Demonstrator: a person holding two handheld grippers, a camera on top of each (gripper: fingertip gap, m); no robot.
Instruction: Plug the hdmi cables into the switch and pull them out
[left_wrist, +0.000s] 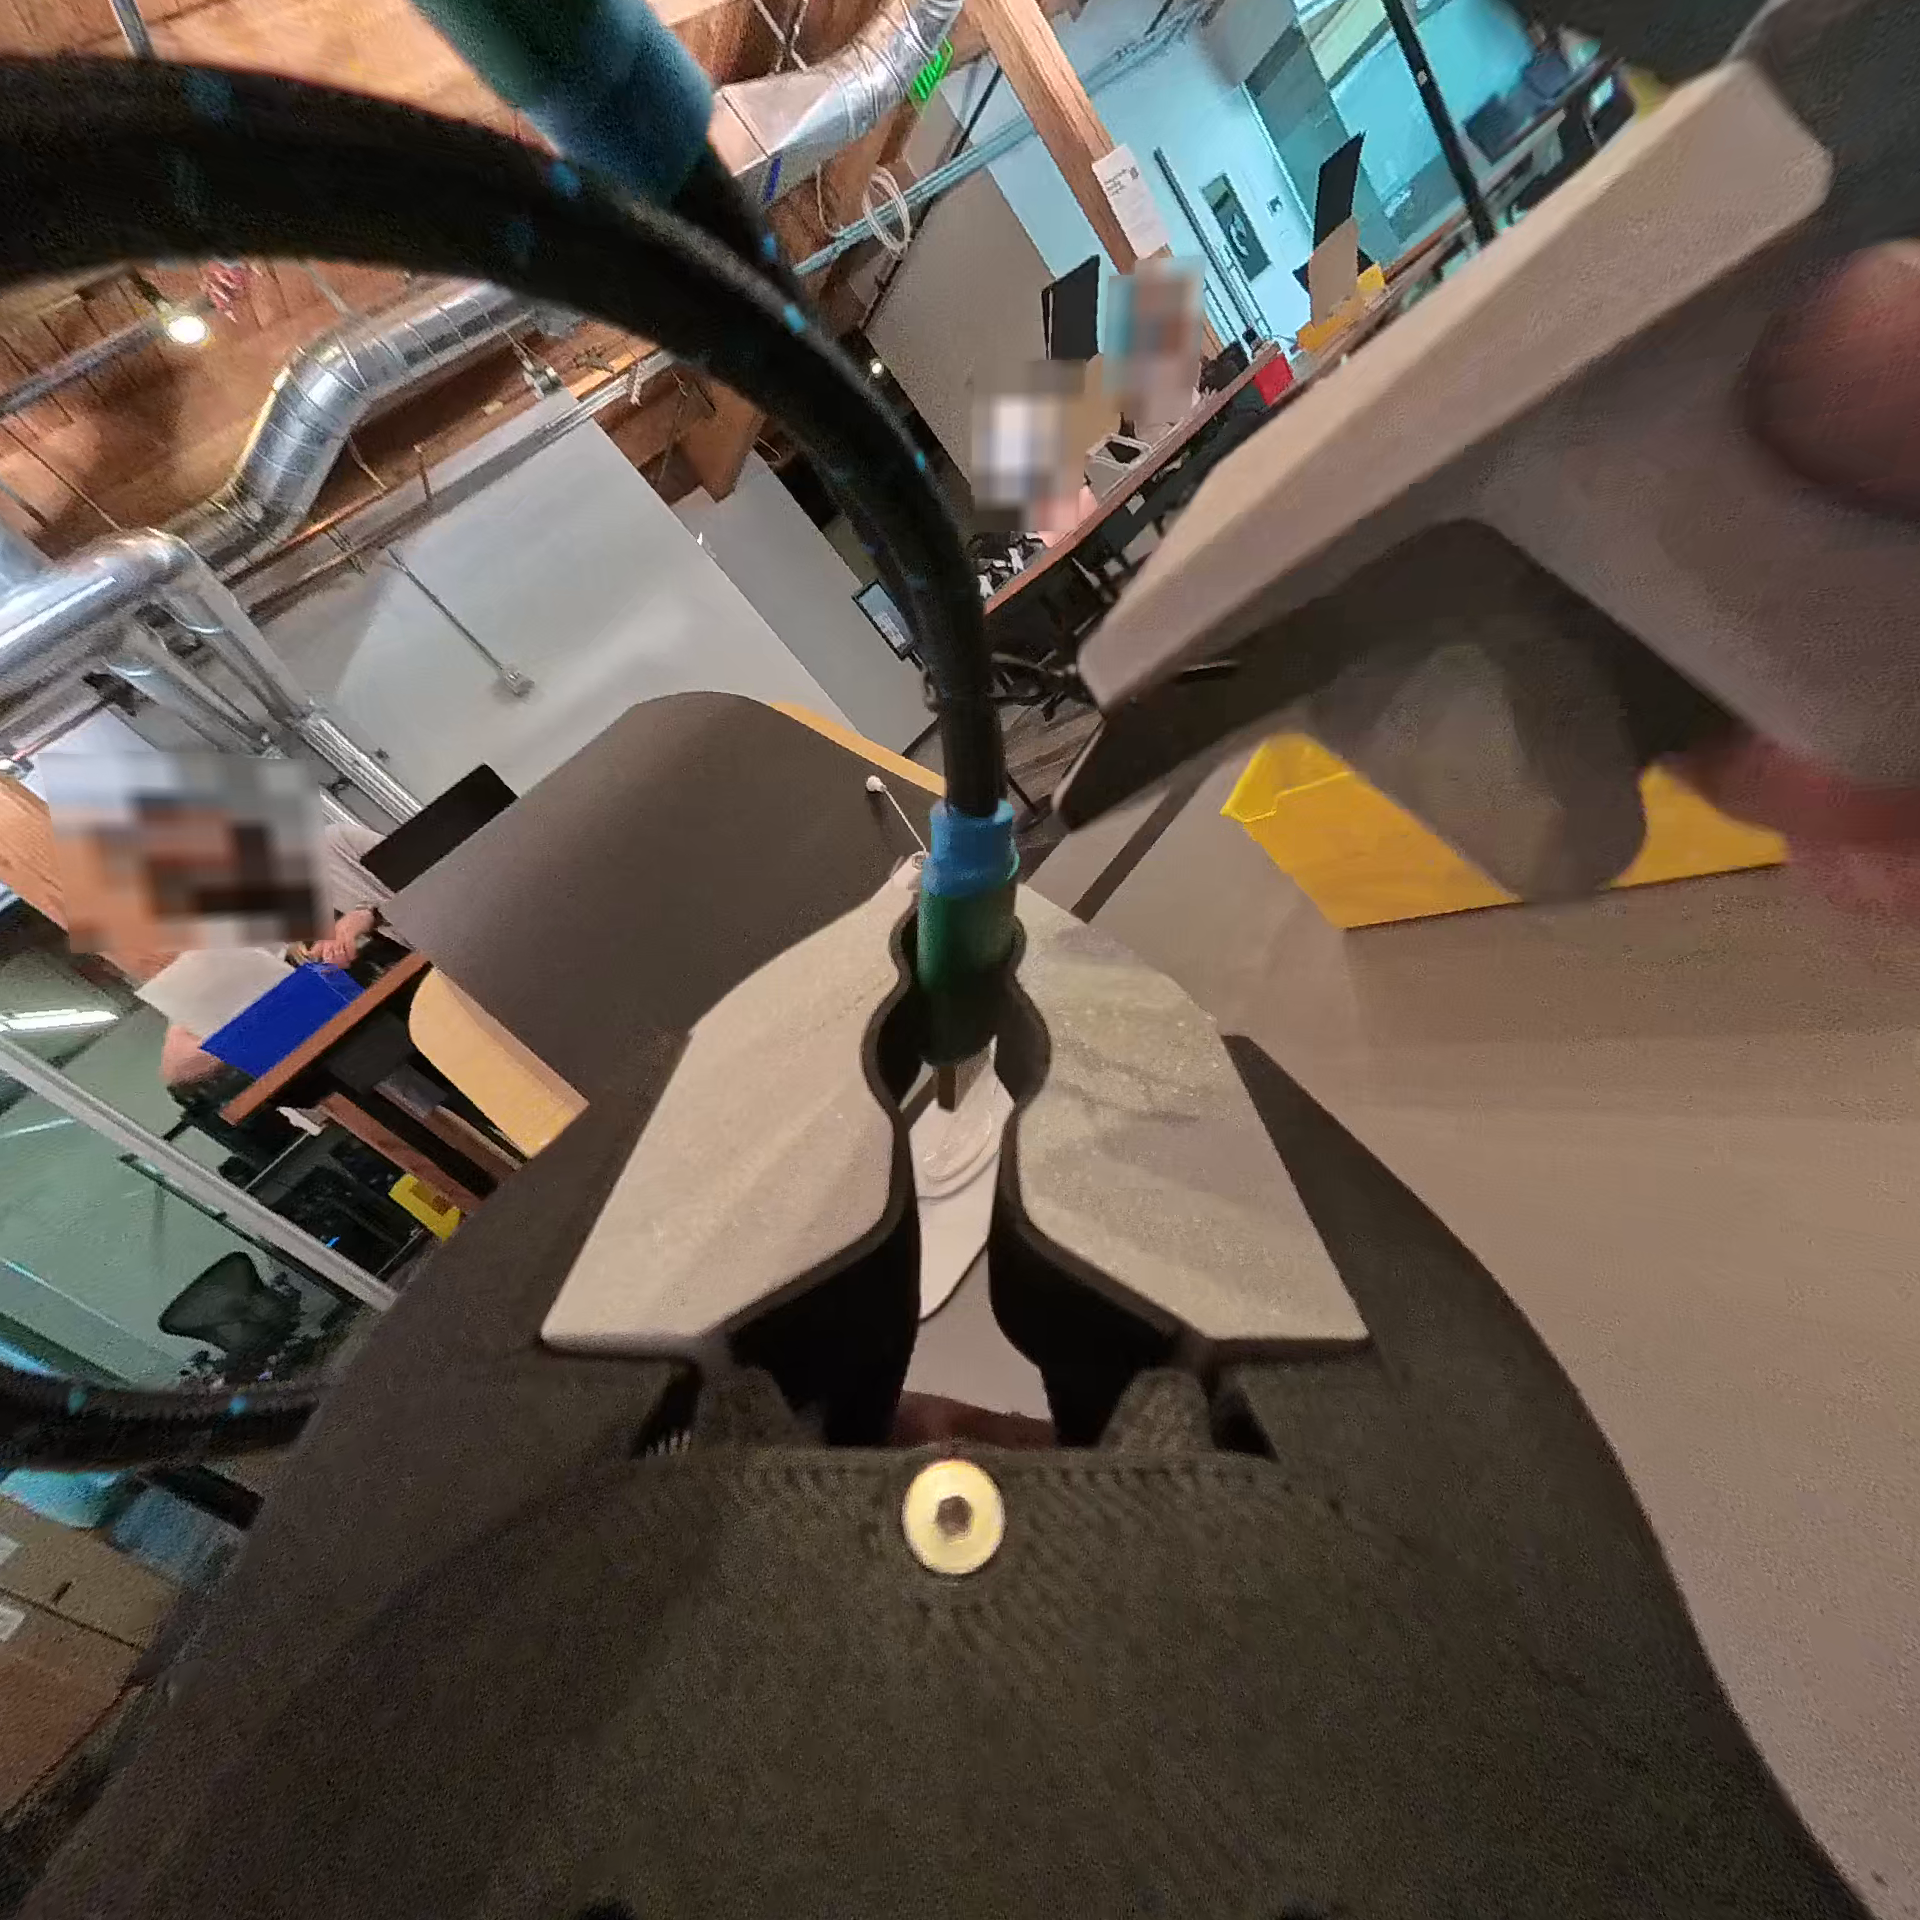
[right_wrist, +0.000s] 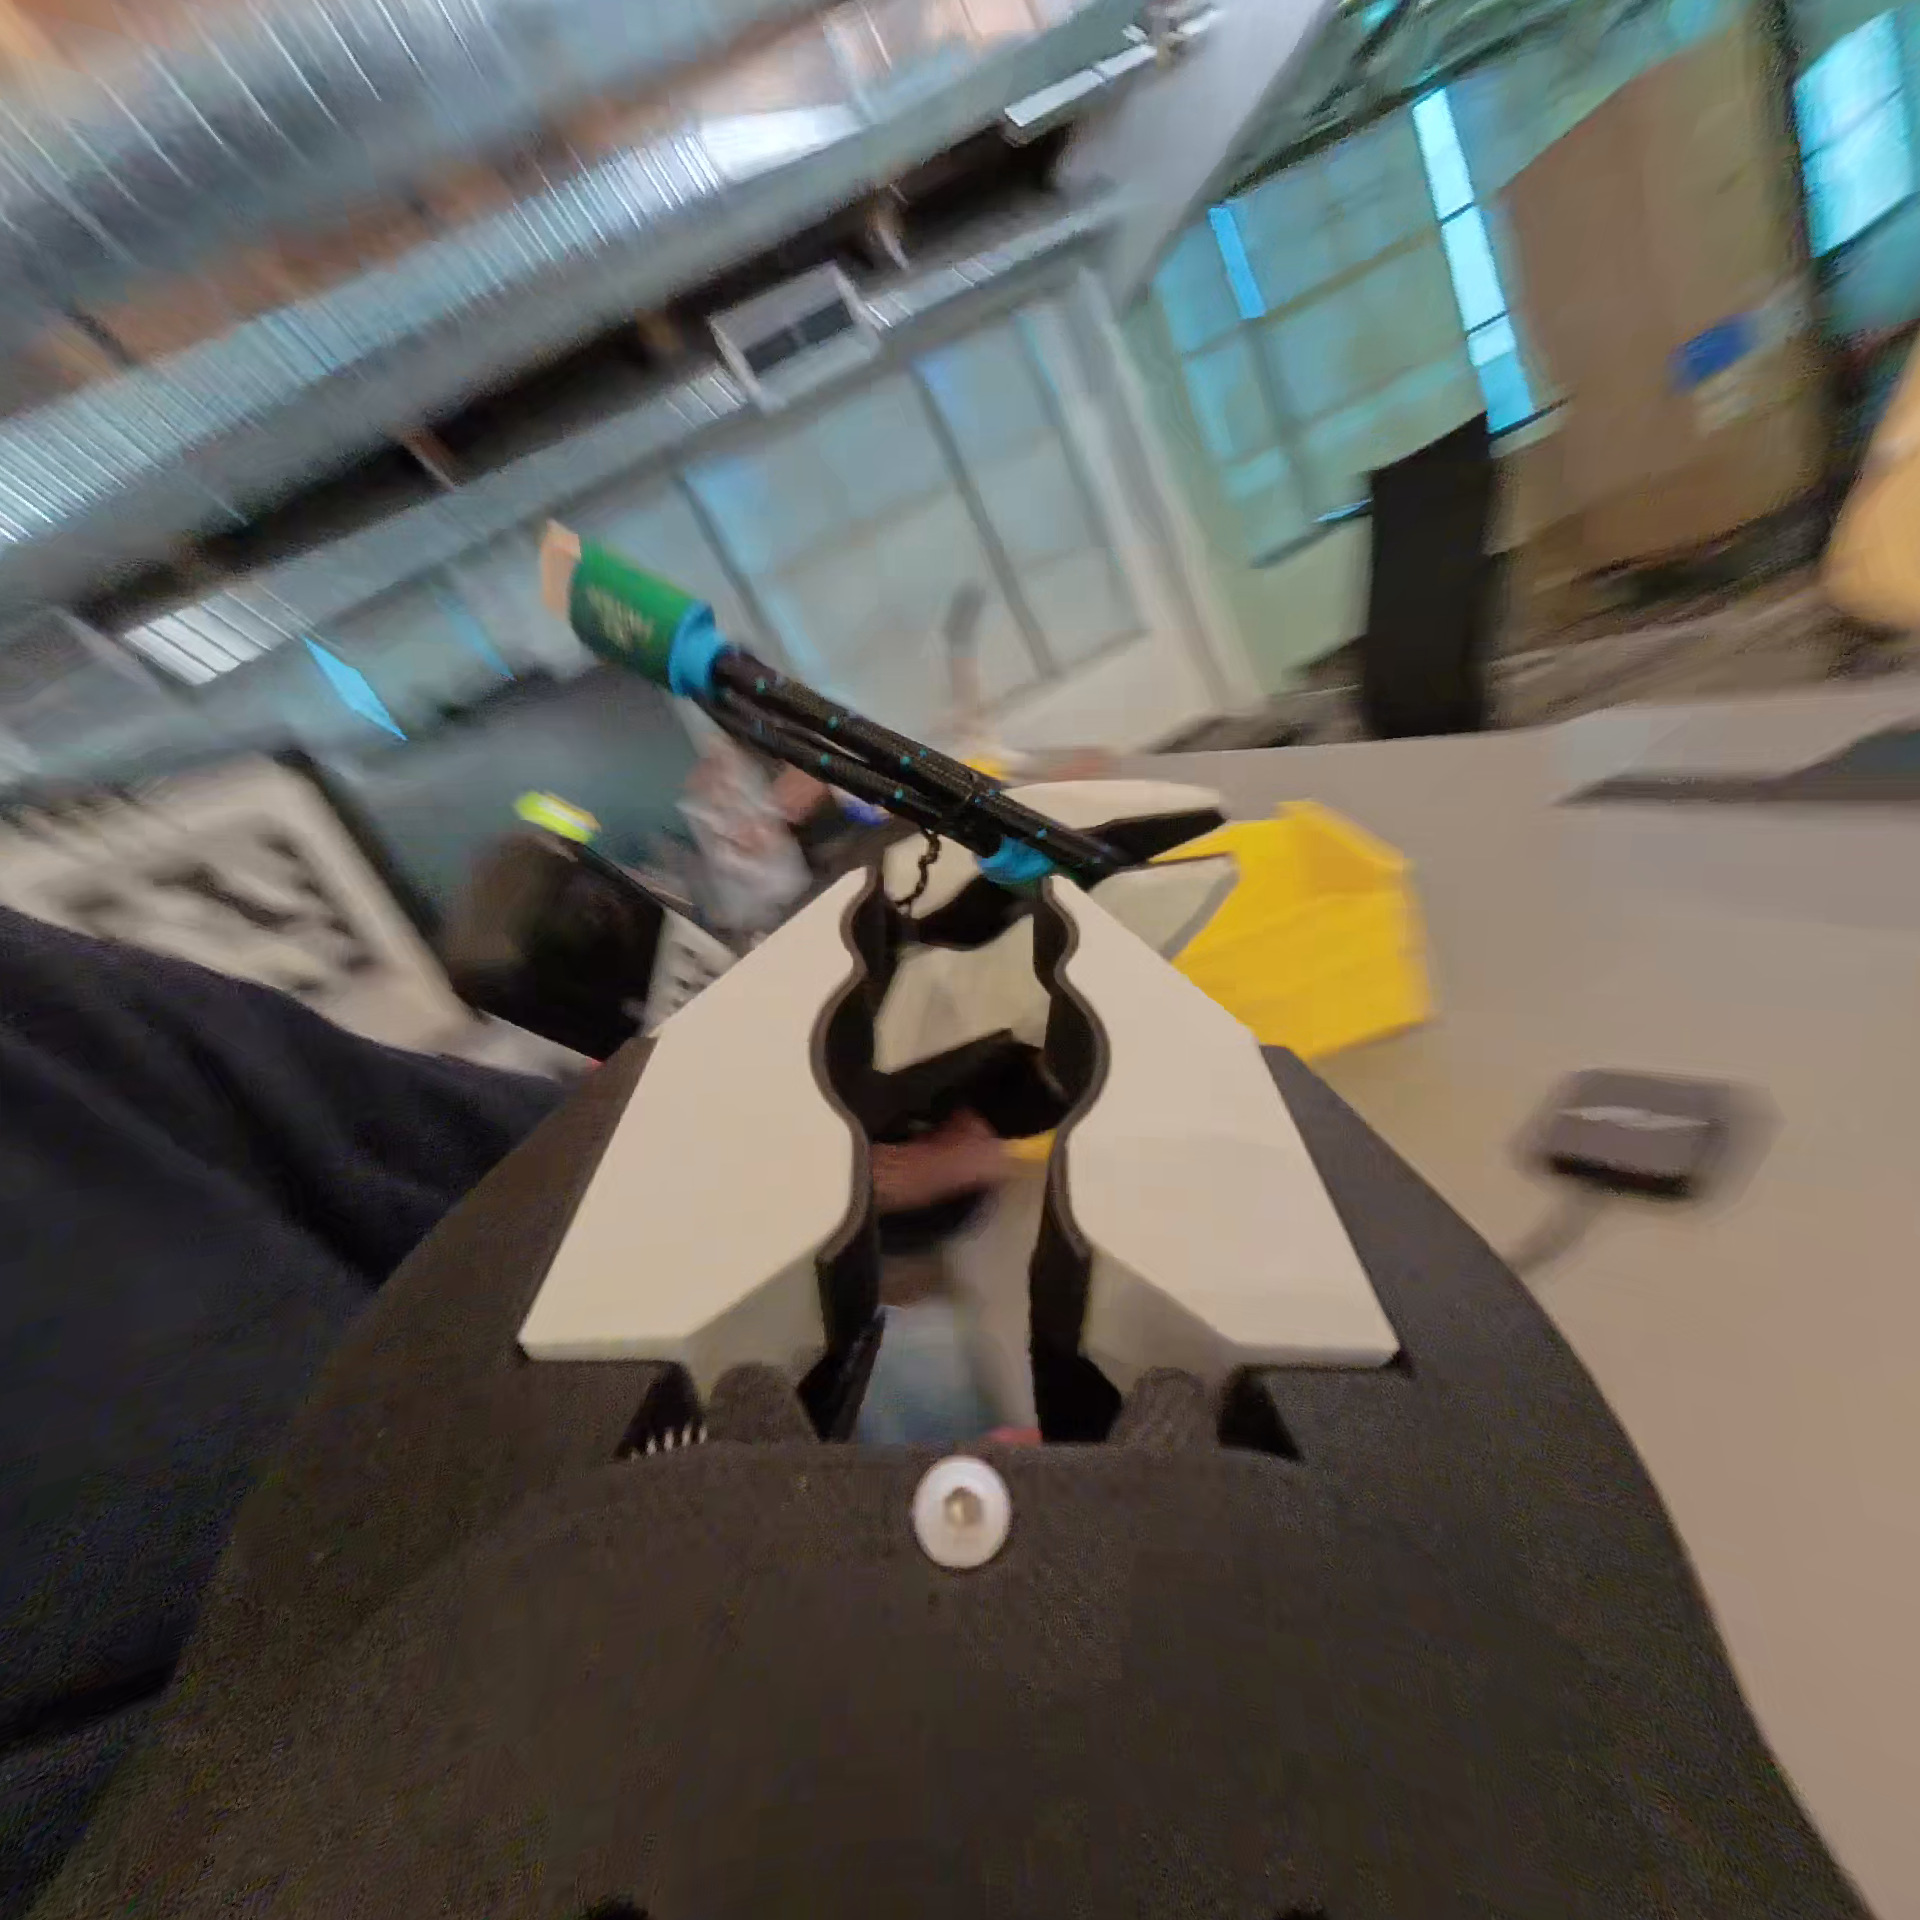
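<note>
1. Table (right_wrist: 1662, 1455): grey top, tilted in both views. Yellow bin (right_wrist: 1320, 925) on it, far side.
2. Left gripper (left_wrist: 961, 997): raised off the table, angled up; fingers pinched on green plug (left_wrist: 964, 935) of HDMI cable (left_wrist: 727, 301). Black braided cord w/ blue flecks arcs up and back over cam; blue collar above plug.
3. Right gripper (right_wrist: 961, 914): lifted, pointing at the left one; jaws part-spread, nothing between them. View motion-blurred.
4. Second plug (right_wrist: 623, 613), right view: green, blue collar, sticks up in air beyond left gripper.
5. Switch (right_wrist: 1631, 1132): small dark box w/ lead, flat on table, right of the right gripper, well apart from both plugs.
</note>
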